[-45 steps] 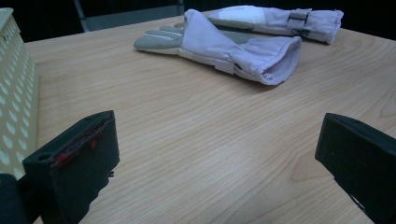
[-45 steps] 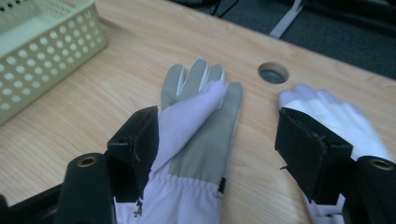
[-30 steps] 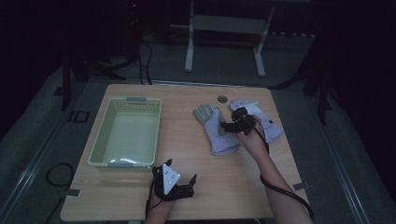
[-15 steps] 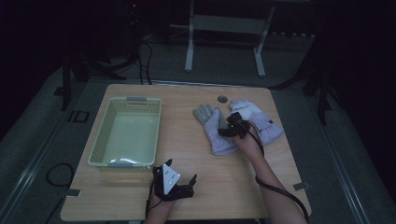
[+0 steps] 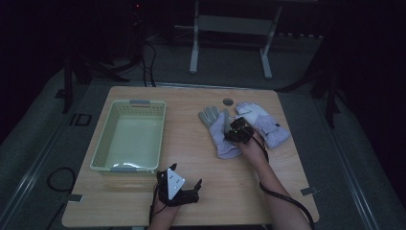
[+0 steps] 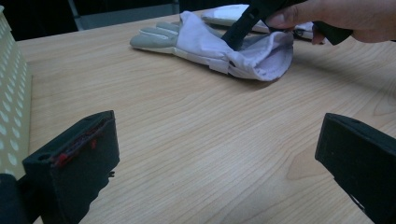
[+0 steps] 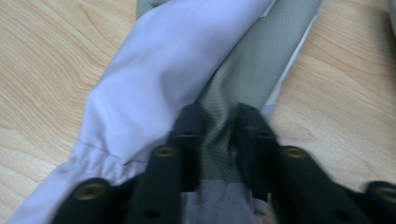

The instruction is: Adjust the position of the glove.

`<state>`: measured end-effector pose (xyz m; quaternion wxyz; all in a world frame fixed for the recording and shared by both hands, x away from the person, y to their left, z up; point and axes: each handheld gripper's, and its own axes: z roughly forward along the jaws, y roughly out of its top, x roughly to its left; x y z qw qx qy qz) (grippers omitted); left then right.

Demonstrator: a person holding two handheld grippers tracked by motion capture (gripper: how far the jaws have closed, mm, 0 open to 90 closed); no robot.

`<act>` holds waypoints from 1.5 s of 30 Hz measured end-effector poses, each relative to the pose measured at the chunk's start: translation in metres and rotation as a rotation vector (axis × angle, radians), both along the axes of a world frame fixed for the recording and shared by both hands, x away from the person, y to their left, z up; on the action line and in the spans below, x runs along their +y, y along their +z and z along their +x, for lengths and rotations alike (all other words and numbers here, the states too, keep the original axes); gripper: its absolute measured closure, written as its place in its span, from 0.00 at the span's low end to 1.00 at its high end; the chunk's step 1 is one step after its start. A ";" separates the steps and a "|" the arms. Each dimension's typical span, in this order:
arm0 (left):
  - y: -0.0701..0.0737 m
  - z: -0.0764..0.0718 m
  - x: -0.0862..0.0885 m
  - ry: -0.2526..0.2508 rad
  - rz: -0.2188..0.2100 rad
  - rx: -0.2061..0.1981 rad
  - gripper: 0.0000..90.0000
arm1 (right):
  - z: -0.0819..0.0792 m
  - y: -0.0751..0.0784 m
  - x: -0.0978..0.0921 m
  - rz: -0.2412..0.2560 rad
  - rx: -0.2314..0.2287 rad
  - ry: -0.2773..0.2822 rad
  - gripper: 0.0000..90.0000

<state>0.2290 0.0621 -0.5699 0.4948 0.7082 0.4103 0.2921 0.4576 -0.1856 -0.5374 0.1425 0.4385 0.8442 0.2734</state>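
Table [image 5: 201,196] with a basket [image 5: 129,139] at 9 o'clock and two gloves at 2 o'clock: the near glove [image 5: 218,132] lies left of the far glove [image 5: 263,122]. A small disc [image 5: 228,101] sits at 12 o'clock, just behind the gloves. The right gripper [image 5: 238,134] rests on the near glove; the left gripper [image 5: 184,179] sits at 6 o'clock, before the basket.

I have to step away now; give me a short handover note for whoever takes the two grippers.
Right gripper: shut on the near glove, pinching a fold of grey mesh by the cuff.
Left gripper: open, holding nothing, resting at the table's near edge.
Second glove lies flat behind the right hand.
Basket at left has nothing in it.
Done: first glove gripped.
Left: likely moving both gloves to the basket.
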 end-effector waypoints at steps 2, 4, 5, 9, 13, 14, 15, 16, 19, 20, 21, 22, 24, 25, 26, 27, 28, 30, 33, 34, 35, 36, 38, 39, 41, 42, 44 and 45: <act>0.000 0.000 0.000 0.000 0.000 0.000 0.00 | -0.003 0.001 0.003 -0.007 -0.010 -0.022 0.90; 0.000 0.000 0.000 0.000 -0.002 0.003 0.00 | -0.006 0.003 0.005 0.011 -0.020 -0.045 0.94; 0.000 0.000 0.000 0.001 -0.003 0.003 0.00 | -0.007 0.004 0.006 0.036 -0.014 -0.061 0.95; 0.000 0.000 0.000 0.000 -0.005 0.004 0.00 | -0.017 0.016 0.008 0.126 -0.021 -0.115 0.96; 0.000 0.000 0.000 0.001 -0.009 0.002 0.00 | -0.031 0.033 0.010 0.185 -0.062 -0.151 0.96; 0.000 0.000 0.000 0.002 -0.011 0.002 0.00 | -0.034 0.036 0.011 0.197 -0.068 -0.160 0.96; 0.000 0.000 0.000 0.002 -0.009 0.002 0.00 | -0.038 0.040 0.011 0.208 -0.068 -0.170 0.96; 0.000 0.000 0.000 0.003 -0.008 0.001 0.00 | -0.042 0.043 0.011 0.229 -0.075 -0.179 0.96; 0.000 0.000 0.000 0.004 -0.009 0.001 0.00 | -0.056 0.051 0.012 0.252 -0.100 -0.198 0.96; 0.000 0.000 0.000 0.004 -0.007 0.001 0.00 | -0.060 0.053 0.011 0.268 -0.103 -0.206 0.96; 0.000 0.000 0.000 0.004 -0.009 0.002 0.00 | -0.065 0.055 0.012 0.268 -0.107 -0.200 0.96; 0.000 0.000 0.000 0.004 -0.009 0.001 0.00 | -0.070 0.057 0.012 0.274 -0.116 -0.204 0.96; 0.000 0.000 0.000 0.005 -0.009 0.001 0.00 | -0.080 0.058 0.012 0.294 -0.110 -0.204 0.96; 0.000 0.000 0.000 0.005 -0.008 0.002 0.00 | -0.085 0.059 0.011 0.301 -0.117 -0.205 0.96; 0.000 0.000 0.000 0.005 -0.008 0.002 0.00 | -0.085 0.059 0.011 0.301 -0.117 -0.205 0.96; 0.000 0.000 0.000 0.005 -0.006 0.003 0.00 | -0.096 0.059 0.013 0.298 -0.130 -0.194 0.96; 0.000 0.000 0.000 0.005 -0.007 0.002 0.00 | -0.098 0.059 0.013 0.292 -0.134 -0.197 0.96; 0.000 0.000 0.000 0.006 -0.006 0.001 0.00 | -0.102 0.055 0.013 0.304 -0.128 -0.207 0.96; 0.000 0.000 0.000 0.004 -0.004 0.001 0.00 | -0.105 0.044 0.014 0.300 -0.111 -0.218 0.96; 0.000 0.000 0.000 0.004 -0.004 0.001 0.00 | -0.105 0.039 0.014 0.307 -0.103 -0.223 0.96; 0.000 0.000 0.000 0.004 -0.003 0.000 0.00 | -0.105 0.035 0.015 0.294 -0.103 -0.221 0.96; 0.000 0.000 0.000 0.004 -0.002 0.001 0.00 | -0.104 0.031 0.017 0.290 -0.091 -0.218 0.96; 0.000 0.000 0.000 0.003 -0.002 0.001 0.00 | -0.101 0.023 0.020 0.279 -0.075 -0.215 0.96; 0.000 0.000 0.000 0.003 -0.002 0.001 0.00 | -0.100 0.020 0.021 0.272 -0.070 -0.215 0.96; 0.000 0.000 0.000 0.002 -0.003 0.001 0.00 | -0.098 0.014 0.023 0.253 -0.062 -0.215 0.95; 0.000 0.000 0.000 0.002 -0.004 0.001 0.00 | -0.097 0.011 0.024 0.246 -0.056 -0.219 0.95; 0.000 0.000 0.000 0.002 -0.003 0.001 0.00 | -0.095 0.003 0.025 0.225 -0.049 -0.232 0.95; 0.000 0.000 0.000 0.001 -0.003 0.000 0.00 | -0.095 0.000 0.024 0.215 -0.047 -0.230 0.94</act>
